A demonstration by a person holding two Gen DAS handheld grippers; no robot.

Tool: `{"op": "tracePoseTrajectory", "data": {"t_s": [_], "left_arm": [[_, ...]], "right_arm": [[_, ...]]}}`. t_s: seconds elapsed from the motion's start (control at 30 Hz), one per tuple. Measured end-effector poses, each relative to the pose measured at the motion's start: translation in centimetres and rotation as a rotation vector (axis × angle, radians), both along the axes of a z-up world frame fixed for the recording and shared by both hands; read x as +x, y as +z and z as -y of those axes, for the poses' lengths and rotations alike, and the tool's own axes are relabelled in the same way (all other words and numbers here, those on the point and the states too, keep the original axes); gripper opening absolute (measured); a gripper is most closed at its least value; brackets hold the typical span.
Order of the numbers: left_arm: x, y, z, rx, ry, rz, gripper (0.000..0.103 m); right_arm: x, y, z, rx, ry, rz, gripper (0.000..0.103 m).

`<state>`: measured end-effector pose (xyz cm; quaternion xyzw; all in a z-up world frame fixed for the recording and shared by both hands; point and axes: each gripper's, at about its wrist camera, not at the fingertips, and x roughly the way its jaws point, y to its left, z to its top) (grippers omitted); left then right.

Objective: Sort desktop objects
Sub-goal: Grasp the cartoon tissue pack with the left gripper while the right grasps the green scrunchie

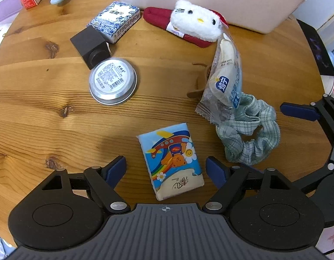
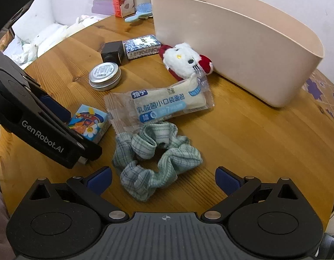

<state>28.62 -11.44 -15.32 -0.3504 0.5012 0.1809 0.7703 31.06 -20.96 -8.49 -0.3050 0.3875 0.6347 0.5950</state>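
We hold our left gripper (image 1: pixel 165 171) spread wide over the wooden table (image 1: pixel 47 117), its blue pads on either side of the cartoon tissue pack (image 1: pixel 170 161) without touching it. Our right gripper (image 2: pixel 163 179) is just as wide, with the green scrunchie (image 2: pixel 156 162) lying between its fingers. A bread packet (image 2: pixel 160 106) rests against the scrunchie, near the beige bin (image 2: pixel 242 49).

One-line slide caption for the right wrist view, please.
Open right tool poised over a green plaid scrunchie, with a bread packet and beige bin beyond on the wooden table.
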Motion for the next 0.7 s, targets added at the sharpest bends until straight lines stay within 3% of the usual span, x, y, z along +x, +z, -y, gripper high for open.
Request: {"op": "tracePoseTrajectory", "data": {"t_s": [0.07,0.2,0.33,0.43,0.6,0.7], "left_arm": [[-0.04,-0.03,-0.1,0.002,0.004,0.003,0.082],[-0.09,0.04,-0.18,0.023,-0.004,0.004,0.079],[-0.18,0.26,-0.11,0.056,-0.008,-0.005,0.065],[-0.23,0.5,0.03,0.083,-0.014,-0.012,0.049],[-0.35,0.72,0.02,0.087,-0.018,-0.004,0.046],[-0.34,0.87,0.5,0.081,-0.017,-0.003,0.046]], "right_arm": [[-0.19,0.07,-0.24,0.017,0.006,0.002,0.103],[-0.38,-0.16,-0.65,0.024,0.006,-0.003,0.091],[-0.53,-0.11,-0.67,0.033,-0.002,-0.012,0.081],[-0.35,-0.16,-0.57,0.025,-0.026,-0.027,0.074],[-0.31,-0.24,-0.31,0.019,-0.049,-0.046,0.043],[-0.24,-0.15,-0.19,0.019,-0.056,-0.052,0.032]]}}
